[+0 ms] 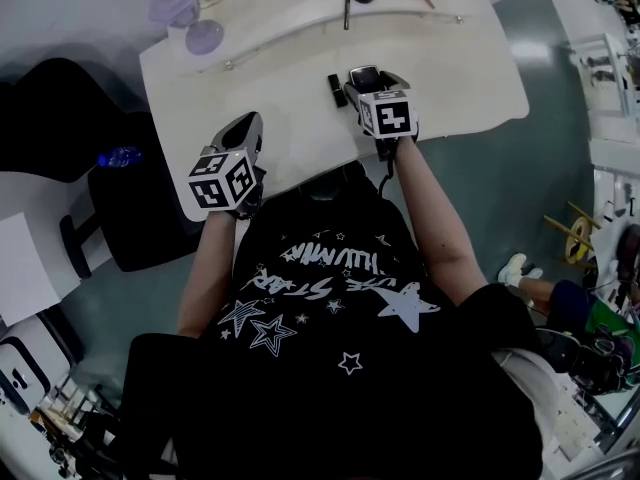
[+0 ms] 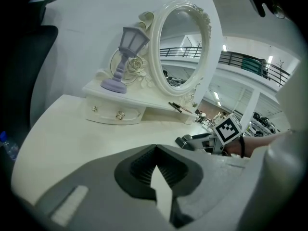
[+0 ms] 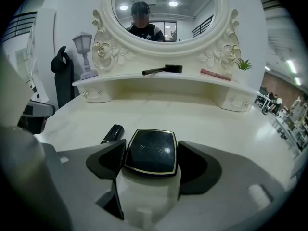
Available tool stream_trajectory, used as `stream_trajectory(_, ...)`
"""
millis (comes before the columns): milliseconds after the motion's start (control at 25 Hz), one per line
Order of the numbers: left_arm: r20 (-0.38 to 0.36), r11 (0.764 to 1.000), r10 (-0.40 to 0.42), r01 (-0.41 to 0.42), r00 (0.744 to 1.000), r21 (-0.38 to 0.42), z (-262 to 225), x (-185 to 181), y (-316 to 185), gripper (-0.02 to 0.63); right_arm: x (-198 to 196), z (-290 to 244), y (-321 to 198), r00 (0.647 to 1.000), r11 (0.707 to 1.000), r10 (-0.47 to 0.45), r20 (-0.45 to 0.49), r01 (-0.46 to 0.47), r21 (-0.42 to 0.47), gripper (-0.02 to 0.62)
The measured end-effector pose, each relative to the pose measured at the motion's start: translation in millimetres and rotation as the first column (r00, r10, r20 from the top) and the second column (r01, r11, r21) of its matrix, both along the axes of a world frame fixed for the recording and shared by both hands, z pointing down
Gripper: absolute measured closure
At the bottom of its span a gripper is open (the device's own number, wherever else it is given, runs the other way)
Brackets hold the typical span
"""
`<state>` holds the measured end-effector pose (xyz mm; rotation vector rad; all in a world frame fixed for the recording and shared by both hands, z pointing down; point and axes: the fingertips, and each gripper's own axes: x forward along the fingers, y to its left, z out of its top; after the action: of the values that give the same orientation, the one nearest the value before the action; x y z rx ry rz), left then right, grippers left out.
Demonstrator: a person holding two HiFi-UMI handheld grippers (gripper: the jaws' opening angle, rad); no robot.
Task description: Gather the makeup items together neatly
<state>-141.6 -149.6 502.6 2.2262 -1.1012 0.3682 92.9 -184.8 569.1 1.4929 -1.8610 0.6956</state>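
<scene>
Holding the black compact [image 3: 149, 153] across its width, the right gripper [image 3: 150, 147] hangs low over the white worktop [image 3: 211, 124]. It is just right of the black tube [image 3: 112, 133], whose long axis points toward the mirror [image 3: 163, 13]. The left gripper [image 2: 155, 147], pinched shut and empty, is farther from the tube, on its left.

White bench [image 1: 470, 78], raised shelf [image 3: 125, 83] along its far edge, ornate oval mirror [image 3: 166, 4] above shelf, lilac lantern lamp [image 2: 126, 57] at shelf's left end, small green plant [image 3: 243, 64] at right end, black chair [image 1: 140, 223] left of bench.
</scene>
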Motion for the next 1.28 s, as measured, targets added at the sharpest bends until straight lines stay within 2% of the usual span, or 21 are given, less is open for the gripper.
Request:
stream_trajectory(400,-0.005,1.000,0.029,-0.029,1.000,-0.011,4,0,-2,0.604,1,1,0,1.000,1.000,0.010,0.019,-0.010,-0.001,0.224)
stream_trajectory(560,-0.010,0.999,0.033,-0.033,0.999,-0.008,3,3,-6,0.604,2,-1,-1,1.000,1.000,-0.007,-0.007,0.007,0.000,0.210)
stream_trajectory(680,-0.014,0.999,0.033,-0.033,0.999,-0.001,2,5,-10,0.604,2,-8,1,1.000,1.000,-0.013,0.010,0.013,-0.002,0.184)
stream_trajectory(920,-0.027,1.000,0.023,-0.023,0.999,0.013,-5,7,-17,0.604,3,-50,-15,0.993,0.994,0.058,0.104,-0.067,0.090,0.183)
stream_trajectory(1120,-0.041,0.999,0.011,-0.010,0.999,0.039,-14,7,-27,0.604,-5,-86,-47,0.988,0.974,0.107,0.108,-0.126,0.190,0.204)
stream_trajectory(1280,-0.051,0.999,0.001,0.002,0.999,0.050,-19,4,-32,0.604,-12,-100,-70,0.986,0.961,0.143,0.092,-0.160,0.224,0.236)
